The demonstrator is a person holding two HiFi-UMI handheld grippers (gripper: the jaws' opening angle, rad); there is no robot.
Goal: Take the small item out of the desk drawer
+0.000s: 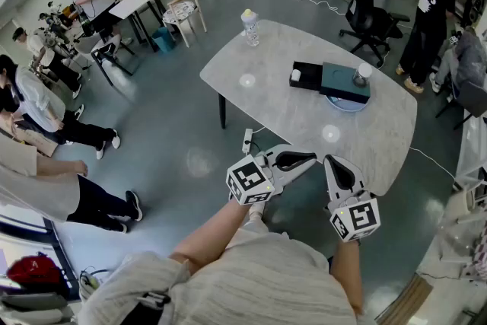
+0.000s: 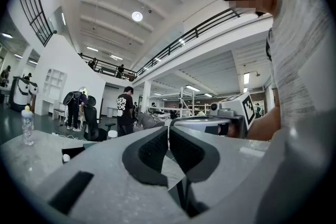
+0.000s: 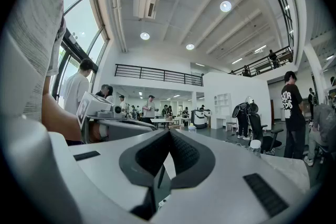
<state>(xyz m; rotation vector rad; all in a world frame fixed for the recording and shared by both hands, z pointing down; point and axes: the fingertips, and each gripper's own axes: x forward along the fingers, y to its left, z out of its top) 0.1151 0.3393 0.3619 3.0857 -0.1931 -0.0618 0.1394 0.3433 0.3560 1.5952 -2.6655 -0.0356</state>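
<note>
I hold both grippers level and close in front of my body, at the near edge of the table (image 1: 289, 114) and well apart from the drawer, since I am not reaching for anything yet. My left gripper (image 2: 168, 136) has its pads pressed together with nothing between them. My right gripper (image 3: 169, 139) is the same, closed and empty. The small white item (image 1: 296, 74) lies in the black drawer (image 1: 310, 81), which stands pulled out from the teal box (image 1: 344, 80), so it looks open to a grasp from above. A bottle (image 1: 249, 27) stands well apart. I judge the next step is to move closer and open one pair of jaws.
</note>
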